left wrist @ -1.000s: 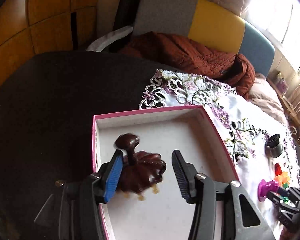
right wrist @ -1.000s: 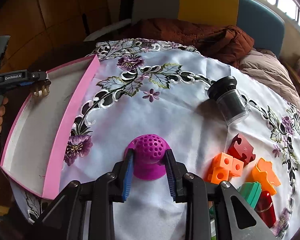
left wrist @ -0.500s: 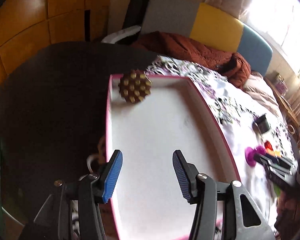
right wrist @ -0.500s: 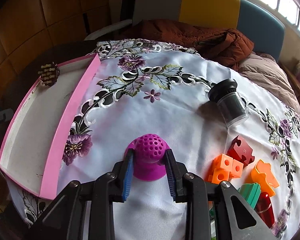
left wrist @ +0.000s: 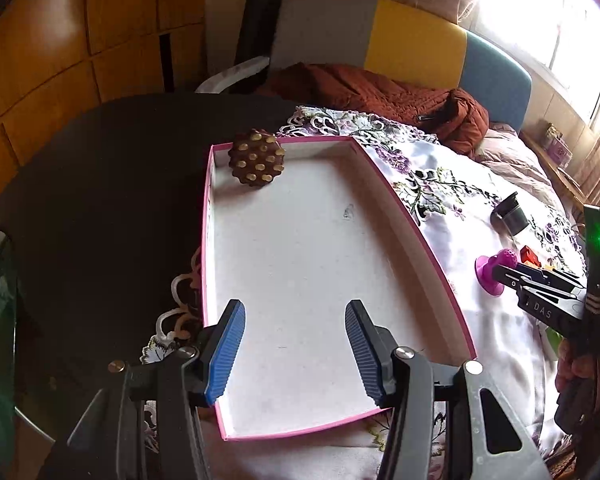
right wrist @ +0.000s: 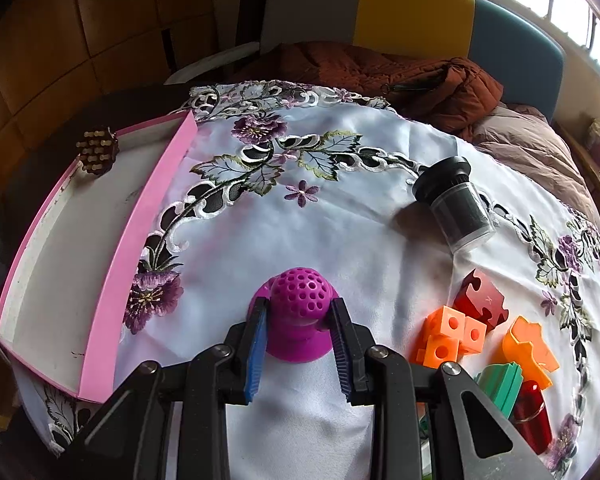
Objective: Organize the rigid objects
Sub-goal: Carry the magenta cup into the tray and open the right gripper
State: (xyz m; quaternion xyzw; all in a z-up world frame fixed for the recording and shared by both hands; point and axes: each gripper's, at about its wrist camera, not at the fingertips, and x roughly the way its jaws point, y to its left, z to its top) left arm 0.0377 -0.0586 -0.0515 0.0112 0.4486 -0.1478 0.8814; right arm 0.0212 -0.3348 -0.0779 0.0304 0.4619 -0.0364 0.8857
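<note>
Now my left gripper point(left wrist: 294, 354) hangs wide apart and empty over the pink tray point(left wrist: 416, 232), where the brown studded massager point(left wrist: 256, 159) rests in the upper-left corner. At lower centre, my right gripper point(right wrist: 298, 350) clamps the purple perforated knob point(right wrist: 298, 312) on the embroidered cloth point(right wrist: 340, 216).

pink tray point(left wrist: 412, 220) floor: open | far corner: brown studded massager point(left wrist: 257, 157)

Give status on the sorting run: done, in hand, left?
Done: one brown studded massager sits in the pink tray; left claw is open, holding nothing. In hand: right claw shut on the purple perforated knob. Left on the cloth: black-capped jar, orange cubes, red puzzle block.
</note>
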